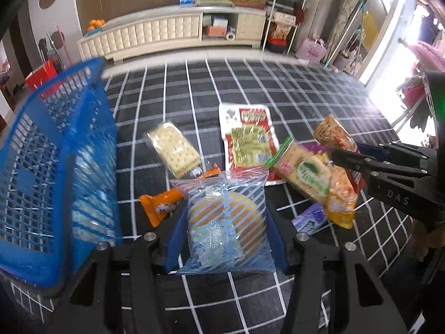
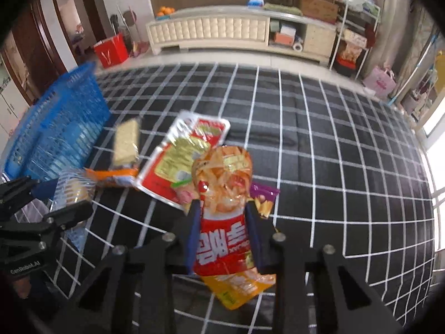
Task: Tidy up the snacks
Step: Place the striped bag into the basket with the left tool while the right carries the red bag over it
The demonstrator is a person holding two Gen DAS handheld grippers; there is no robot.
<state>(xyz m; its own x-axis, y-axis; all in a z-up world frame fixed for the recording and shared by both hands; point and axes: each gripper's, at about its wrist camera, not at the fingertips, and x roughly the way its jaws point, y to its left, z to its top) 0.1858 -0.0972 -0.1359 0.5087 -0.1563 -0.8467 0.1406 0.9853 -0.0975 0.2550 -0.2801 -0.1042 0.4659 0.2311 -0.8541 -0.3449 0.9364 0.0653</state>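
My left gripper (image 1: 225, 222) is shut on a blue-striped clear bag with a round cake (image 1: 226, 222), held above the checked cloth beside the blue basket (image 1: 55, 172). My right gripper (image 2: 222, 211) is shut on an orange and red noodle snack bag (image 2: 224, 194), lifted off the cloth; it also shows in the left wrist view (image 1: 338, 164). On the cloth lie a clear cracker pack (image 1: 175, 149), a red and white pouch (image 1: 249, 136), a green-label cracker pack (image 1: 301, 171), an orange wrapper (image 1: 158, 207) and a purple packet (image 1: 311, 218).
The blue basket (image 2: 58, 136) stands at the left edge of the black checked cloth (image 2: 333, 153). A white cabinet (image 2: 236, 30), a red bag (image 2: 111, 51) and a shelf rack (image 2: 353, 33) stand beyond it on the floor.
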